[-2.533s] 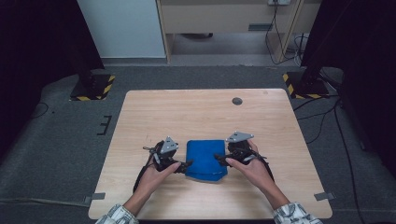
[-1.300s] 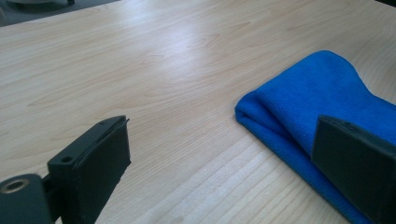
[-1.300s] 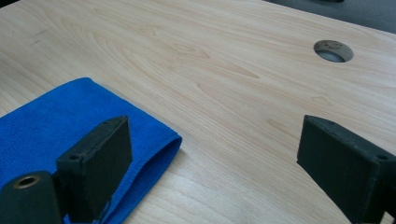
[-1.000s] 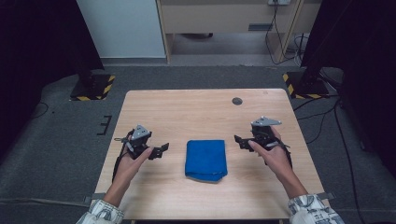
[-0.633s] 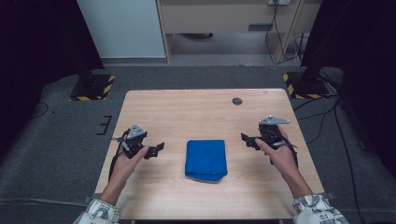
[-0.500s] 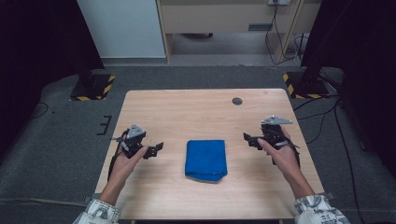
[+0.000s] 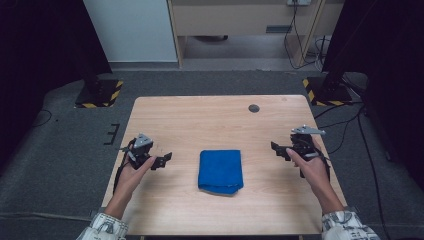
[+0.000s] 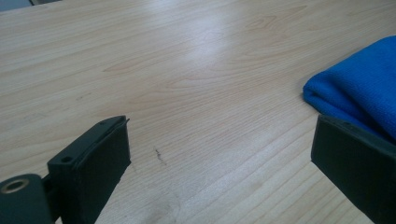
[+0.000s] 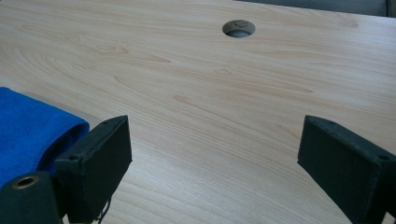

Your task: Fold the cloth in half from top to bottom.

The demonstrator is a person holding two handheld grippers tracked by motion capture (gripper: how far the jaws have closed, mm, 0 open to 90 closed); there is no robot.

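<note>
My left gripper [image 7: 161, 161] sits low over the table [image 7: 200, 120] with its jaws spread wide and nothing between them, and my right gripper [image 7: 281, 151] is just as released and empty on the far side. The cloth [image 7: 220, 171] lies folded into a neat rectangle at the middle of the table, nearer my edge, between the two grippers and well apart from both. In the left gripper view its rounded fold [image 8: 355, 93] shows just past one jaw; in the right gripper view the cloth [image 9: 32, 126] bulges beside the other side's jaw. I judge it light, soft and limp: it will sag and unfold if I lift it by one layer, and it won't break or slip much, since the weave looks grippy. I'd take hold at the thick folded edges, one jaw sliding under the stack on each side, pinching all layers together so the fold keeps its shape.
</note>
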